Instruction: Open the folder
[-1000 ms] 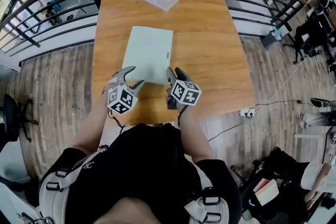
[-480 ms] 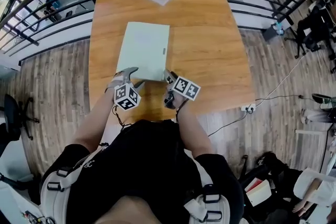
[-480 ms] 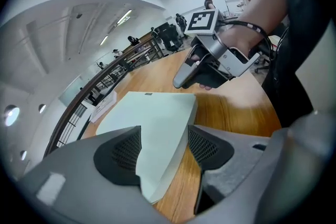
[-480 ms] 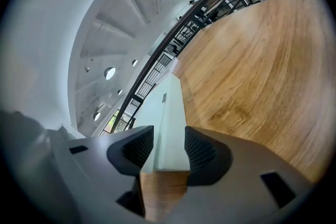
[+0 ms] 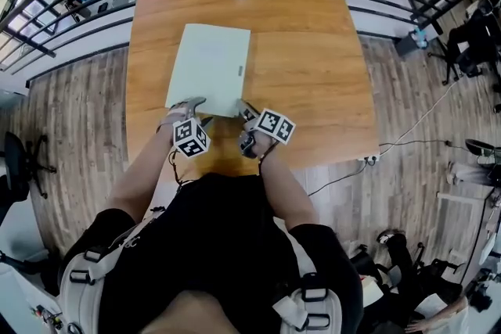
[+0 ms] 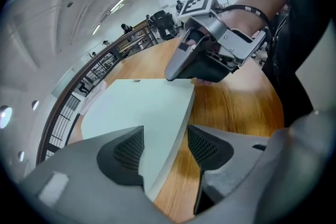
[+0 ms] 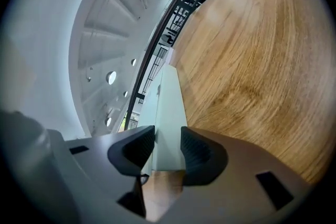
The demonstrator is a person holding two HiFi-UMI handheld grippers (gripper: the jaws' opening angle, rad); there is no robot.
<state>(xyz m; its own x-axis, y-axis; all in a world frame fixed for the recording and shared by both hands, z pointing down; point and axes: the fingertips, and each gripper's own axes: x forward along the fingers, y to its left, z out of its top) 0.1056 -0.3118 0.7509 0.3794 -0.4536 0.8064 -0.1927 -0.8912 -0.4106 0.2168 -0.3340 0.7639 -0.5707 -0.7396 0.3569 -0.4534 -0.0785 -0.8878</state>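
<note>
We have folder (image 5: 210, 68) flat and closed on worktop (image 5: 305, 51), close to us. Right tool (image 7: 167, 150) pinches its near-right corner, likely to lift it open; left tool (image 6: 165, 150) gapes astride the near edge, probably to steady.

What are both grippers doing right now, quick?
Left gripper: open, fingers astride the pale green flat folder's edge.
Right gripper: closed on that folder's corner.

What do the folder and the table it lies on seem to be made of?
Folder: probably plastic or coated card. It is pale green, matte, flat and stiff-looking, with a thick, clean edge. Table: wood or wood-look laminate, warm brown with streaky grain and a soft sheen. The pictures cannot settle which.
</note>
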